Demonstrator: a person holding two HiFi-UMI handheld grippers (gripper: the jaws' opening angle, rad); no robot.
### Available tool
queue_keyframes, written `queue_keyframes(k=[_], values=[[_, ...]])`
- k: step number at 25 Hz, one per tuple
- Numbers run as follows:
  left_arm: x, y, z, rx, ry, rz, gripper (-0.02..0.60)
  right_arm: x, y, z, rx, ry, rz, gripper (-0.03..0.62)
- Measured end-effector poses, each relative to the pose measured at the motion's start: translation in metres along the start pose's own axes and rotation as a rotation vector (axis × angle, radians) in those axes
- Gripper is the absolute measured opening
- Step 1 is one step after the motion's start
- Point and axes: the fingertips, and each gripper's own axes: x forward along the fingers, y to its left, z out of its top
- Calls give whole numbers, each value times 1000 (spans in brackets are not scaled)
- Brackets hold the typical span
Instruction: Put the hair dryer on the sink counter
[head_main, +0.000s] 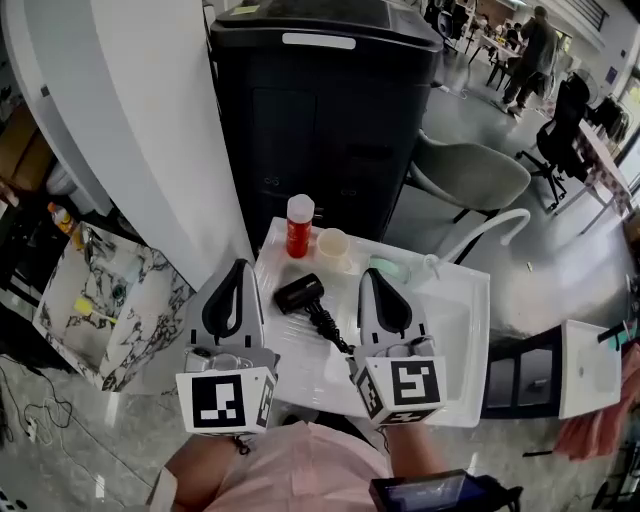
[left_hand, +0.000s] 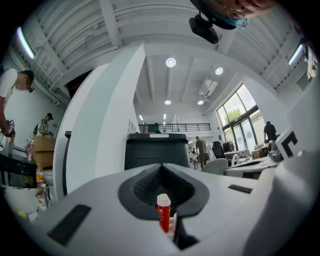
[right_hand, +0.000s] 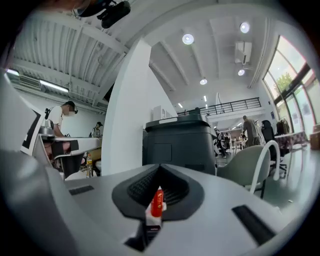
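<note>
Both tongs closed and empty, left tongs (head_main: 239, 264) and right tongs (head_main: 372, 273) above the bench (head_main: 292, 352); hair dryer (head_main: 299, 293) lies on it mid-frame, but its cord (head_main: 326, 323) runs under the right tongs, which could snag it and drag the dryer off.

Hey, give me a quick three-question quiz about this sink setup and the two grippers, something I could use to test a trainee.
1. True or false: the hair dryer lies on the sink counter.
2. Which stands nearest the red bottle? A) cup B) faucet C) chair
3. Fill in: the left gripper and the right gripper both have their jaws ____, holding nothing.
Key: 1 true; 2 A; 3 shut.
</note>
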Motion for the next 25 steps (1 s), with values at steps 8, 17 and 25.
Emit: queue_keyframes(k=[8,17,25], values=[[-5,-15,-4,0,9,-38,9,-8,7,0,-34,-10,26,-3],[-4,-23,-7,-3,15,-48,9,-8,4,-2,-19,-6,36,-3],[-3,-26,-11,-7,22,-46,9,-6,8,1,-28,-6,60,-3]])
